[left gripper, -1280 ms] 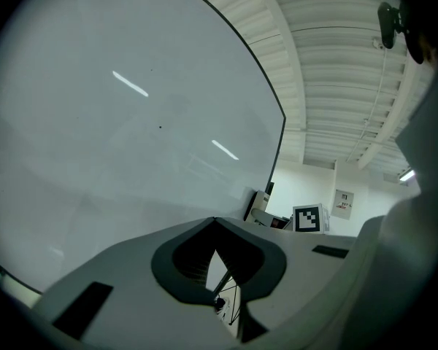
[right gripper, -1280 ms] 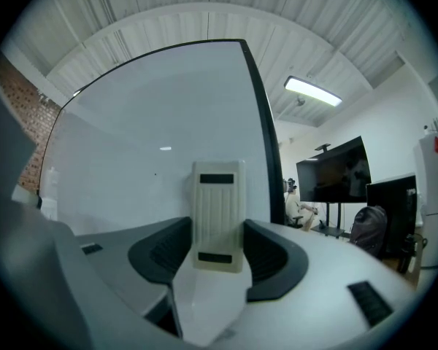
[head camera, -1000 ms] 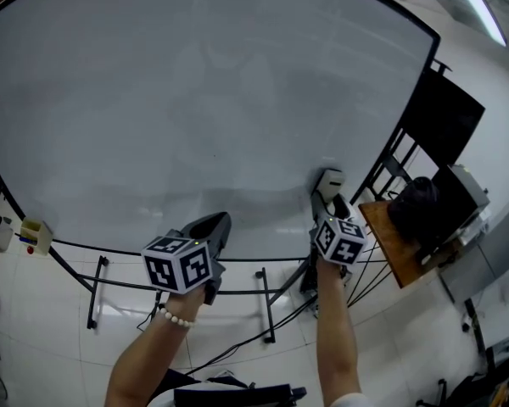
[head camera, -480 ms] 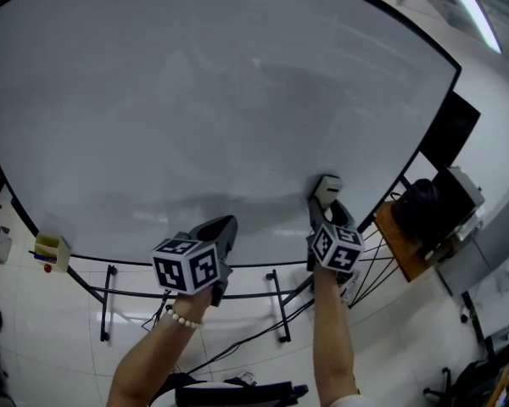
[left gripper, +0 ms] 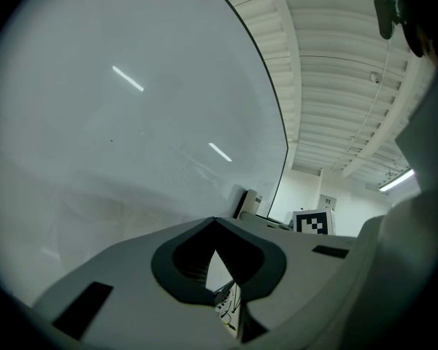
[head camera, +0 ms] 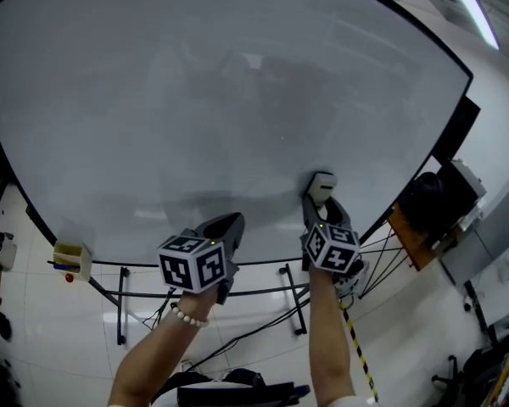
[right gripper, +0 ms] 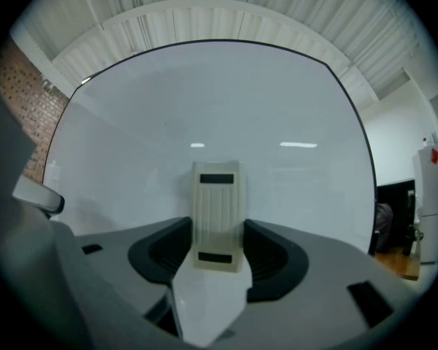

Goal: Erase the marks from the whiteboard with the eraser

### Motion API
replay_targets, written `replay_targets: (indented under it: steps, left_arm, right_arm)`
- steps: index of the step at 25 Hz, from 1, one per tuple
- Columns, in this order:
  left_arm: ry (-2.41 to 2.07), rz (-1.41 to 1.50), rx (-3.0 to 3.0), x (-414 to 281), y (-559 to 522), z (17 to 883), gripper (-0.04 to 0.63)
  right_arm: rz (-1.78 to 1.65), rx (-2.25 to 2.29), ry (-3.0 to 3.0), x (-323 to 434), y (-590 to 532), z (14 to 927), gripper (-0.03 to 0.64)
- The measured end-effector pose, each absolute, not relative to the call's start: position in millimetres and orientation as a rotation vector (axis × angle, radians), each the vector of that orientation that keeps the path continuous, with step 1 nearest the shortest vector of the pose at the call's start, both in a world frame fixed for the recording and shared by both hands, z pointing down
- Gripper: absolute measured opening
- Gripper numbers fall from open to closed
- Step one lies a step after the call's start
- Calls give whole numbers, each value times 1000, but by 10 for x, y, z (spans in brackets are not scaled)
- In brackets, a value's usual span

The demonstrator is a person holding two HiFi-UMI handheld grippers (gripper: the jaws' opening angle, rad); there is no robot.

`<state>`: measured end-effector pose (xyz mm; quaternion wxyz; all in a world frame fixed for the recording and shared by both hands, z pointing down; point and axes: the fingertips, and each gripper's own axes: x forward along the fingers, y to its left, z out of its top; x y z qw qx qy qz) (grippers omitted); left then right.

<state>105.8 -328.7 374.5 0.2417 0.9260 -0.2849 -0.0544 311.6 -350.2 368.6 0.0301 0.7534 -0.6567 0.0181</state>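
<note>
The large whiteboard [head camera: 220,91] fills most of the head view, and I see no clear marks on it. My right gripper [head camera: 319,200] is shut on the beige eraser [head camera: 321,186], whose end lies against the board near its lower edge. In the right gripper view the ribbed eraser [right gripper: 217,214] stands upright between the jaws, in front of the whiteboard [right gripper: 204,115]. My left gripper [head camera: 223,227] is shut and empty, hanging close to the board's lower edge; its jaws meet in the left gripper view, where the whiteboard [left gripper: 117,122] is on the left.
A small tray [head camera: 72,259] hangs at the board's lower left corner. The board's metal stand [head camera: 123,312] and cables run over the white tiled floor below. A wooden table [head camera: 407,236] with a dark bag [head camera: 424,197] and a black panel [head camera: 460,125] stand to the right.
The view has shifted, so the board sits a little more to the right in frame. Both grippers keep their places near the board's lower edge, the eraser still held against it.
</note>
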Motion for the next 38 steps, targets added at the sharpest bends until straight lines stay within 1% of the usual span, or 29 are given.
replay_targets:
  steps: [10, 15, 23, 32, 38]
  left_arm:
    - [-913, -186, 2464, 630, -3086, 3808, -12]
    - [-1010, -222, 2428, 282, -3046, 3828, -12]
    - [-1081, -270, 2386, -572, -3098, 3892, -12]
    - [-1079, -238, 2387, -1625, -3218, 3944, -12]
    - [-1113, -267, 2362, -2361, -3273, 3971, -12]
  right_arm:
    - [49, 2313, -2033, 2465, -3543, 3652, 252]
    - [58, 2289, -2081, 1976, -3620, 3620, 252]
    - [43, 2258, -2139, 1031, -3727, 3620, 252]
    - [20, 2245, -2150, -119, -3845, 3635, 252]
    - [-7, 2190, -2183, -933, -3928, 3686, 252]
